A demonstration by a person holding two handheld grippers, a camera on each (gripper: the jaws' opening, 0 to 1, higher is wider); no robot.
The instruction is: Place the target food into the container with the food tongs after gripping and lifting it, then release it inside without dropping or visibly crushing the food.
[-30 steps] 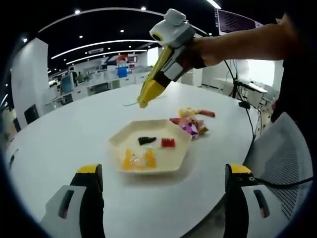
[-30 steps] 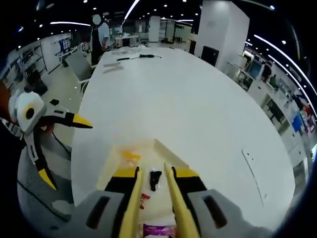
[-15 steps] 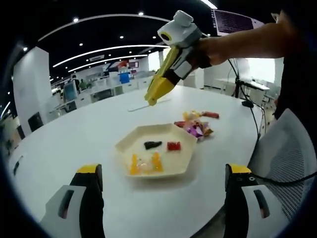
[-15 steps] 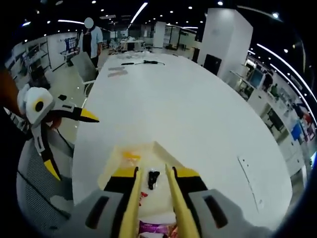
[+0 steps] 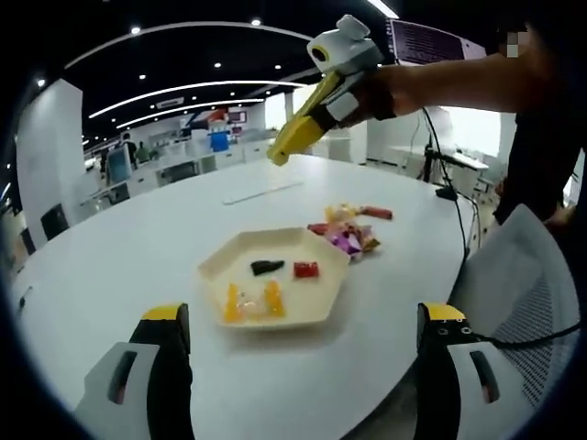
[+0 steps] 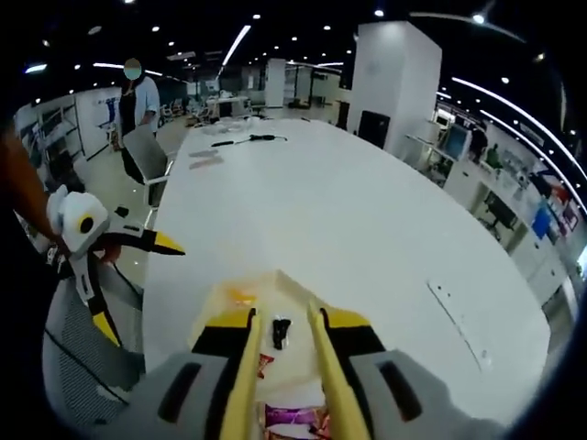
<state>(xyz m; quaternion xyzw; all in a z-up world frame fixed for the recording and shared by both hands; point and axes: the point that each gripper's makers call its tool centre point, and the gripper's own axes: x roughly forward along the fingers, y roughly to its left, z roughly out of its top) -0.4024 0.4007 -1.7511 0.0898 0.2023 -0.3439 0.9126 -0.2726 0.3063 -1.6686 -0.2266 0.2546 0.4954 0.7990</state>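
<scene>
Left tongs (image 5: 303,367) wide; right tongs (image 6: 280,367) narrow, holding nothing, above cream tray (image 5: 323,252) with candies (image 5: 249,300) on tabletop (image 5: 138,247); wrappers (image 5: 353,229) at 2 o'clock.

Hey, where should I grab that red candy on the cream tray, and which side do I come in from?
Take the red candy across its short sides, coming straight down from above. It lies flat and low on the tray, so a sideways approach would likely meet the raised rim. The black piece sits apart to one side, so bare tray around the candy should leave room for the right tool.
</scene>
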